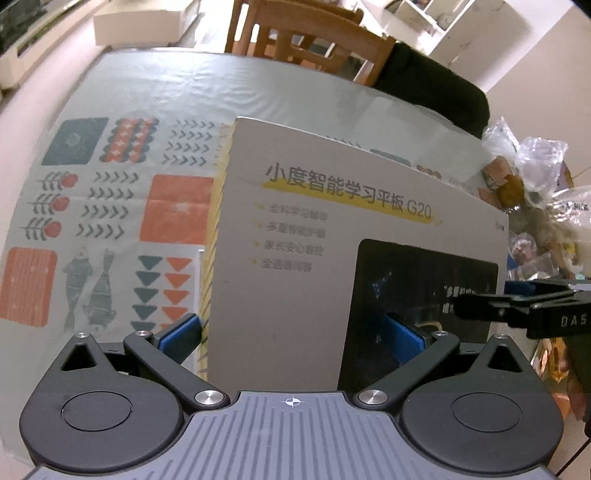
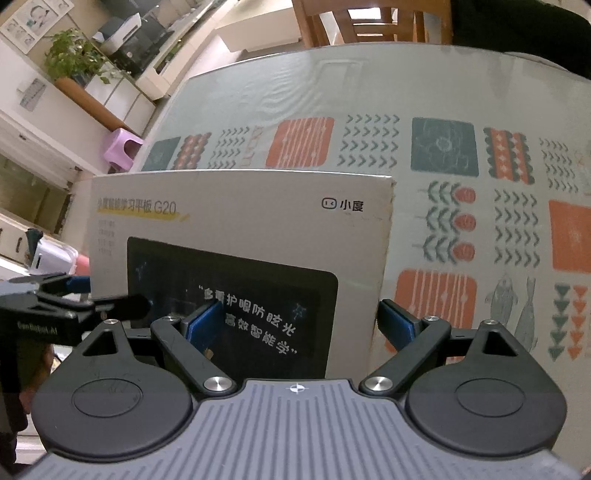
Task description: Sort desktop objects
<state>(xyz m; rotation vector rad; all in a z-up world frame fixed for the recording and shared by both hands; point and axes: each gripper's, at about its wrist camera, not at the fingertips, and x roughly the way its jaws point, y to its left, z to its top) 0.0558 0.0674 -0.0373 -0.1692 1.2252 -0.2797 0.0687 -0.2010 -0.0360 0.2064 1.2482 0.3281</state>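
your left tool (image 1: 291,332) sits at the near left corner of the white tablet box (image 1: 332,229), jaws spread wide: one blue pad (image 1: 181,332) is just outside the box's yellow-striped left edge, the other lies over the printed black screen on its face. whether the pads press on the box you cannot tell from here.

your right tool (image 2: 303,323) straddles the near right corner of the same tablet box (image 2: 240,214), also wide open, one blue pad (image 2: 203,321) over the black screen print and the other just off the box's right edge. contact is again unclear.

the box lies on the counter (image 2: 369,92), on a pale cloth printed with orange and teal squares, arrows and fish. each tool shows at the edge of the other's view, so the two are close together along the box's near side.

to the right of the box in the left view is a heap of crinkled clear plastic bags (image 1: 528,177). a wooden chair (image 1: 306,33) stands at the far side of the counter.
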